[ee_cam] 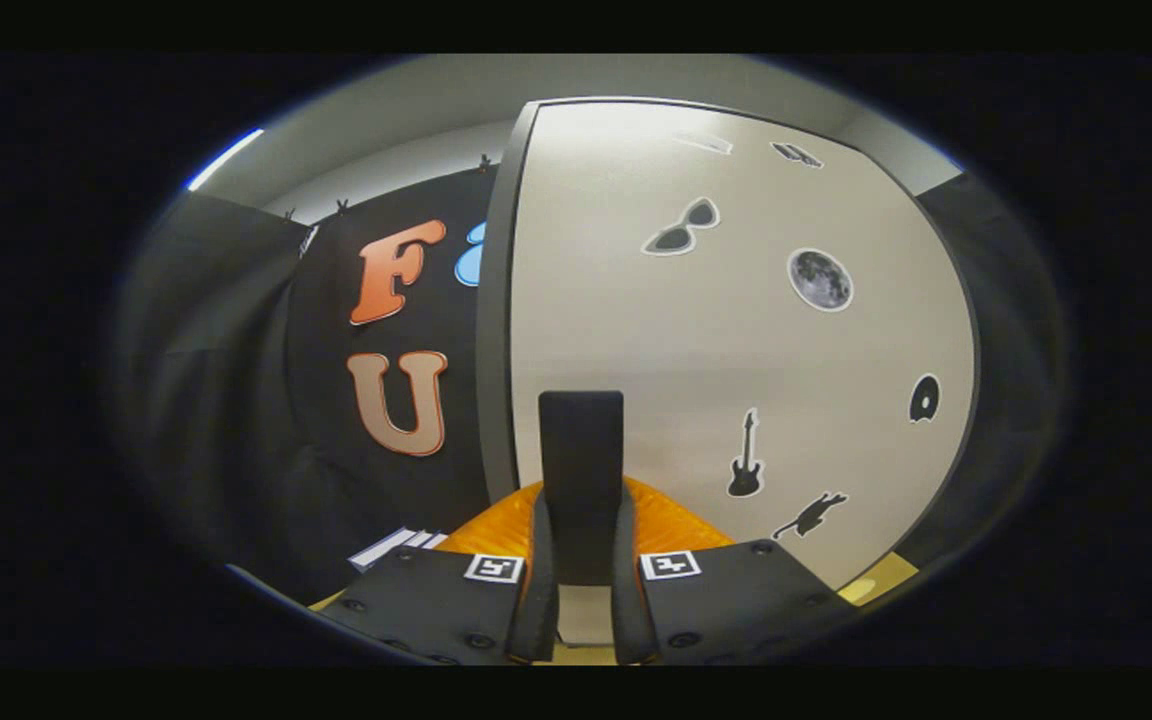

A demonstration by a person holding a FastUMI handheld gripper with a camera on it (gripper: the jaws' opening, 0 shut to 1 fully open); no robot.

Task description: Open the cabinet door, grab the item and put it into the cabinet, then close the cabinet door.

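Observation:
The white cabinet door [736,330] with small black stickers stands straight ahead, and a grey edge strip [494,300] runs down its left side. A black upright handle [581,450] sticks out from the door's lower part. My gripper [583,530] is shut on this handle, with one finger [540,590] pressing on its left and the other on its right. An orange crinkly bag [671,525] lies just beyond the fingers, at the foot of the door, partly hidden by the handle. I cannot tell whether the door is ajar.
A yellow tabletop [881,578] shows to the lower right of the door. A small white stack of papers [394,547] lies left of the orange bag. Black booth cloth [236,400] hangs to the left of the cabinet.

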